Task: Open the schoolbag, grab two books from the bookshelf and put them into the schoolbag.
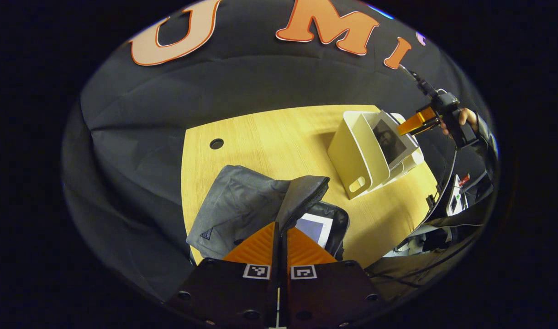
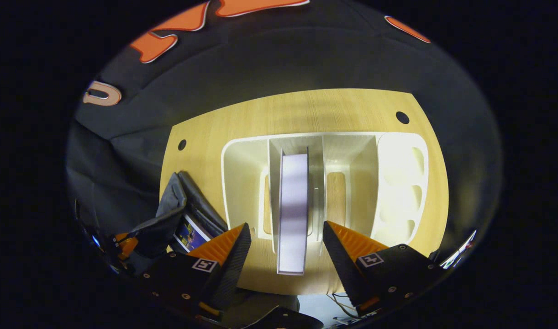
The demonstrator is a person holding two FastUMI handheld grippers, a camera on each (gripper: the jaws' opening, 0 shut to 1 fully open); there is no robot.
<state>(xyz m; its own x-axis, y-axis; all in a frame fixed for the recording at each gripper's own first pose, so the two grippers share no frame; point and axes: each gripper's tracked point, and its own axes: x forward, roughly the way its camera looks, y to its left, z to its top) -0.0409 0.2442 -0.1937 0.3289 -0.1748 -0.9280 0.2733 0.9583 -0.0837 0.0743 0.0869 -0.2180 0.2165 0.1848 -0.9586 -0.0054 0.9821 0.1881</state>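
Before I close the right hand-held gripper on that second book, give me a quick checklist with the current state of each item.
1. Schoolbag held open: ok, the left hand-held gripper is shut on its flap.
2. First book inside the bag: ok.
3. Second book upright in the bookshelf: ok, standing in a middle slot.
4. Right hand-held gripper open and lined up: ok, one finger on each side of the book.
5. Fingers touching the book: not ok, gaps on both sides.
6. Room in the bag beside the first book: cannot tell.
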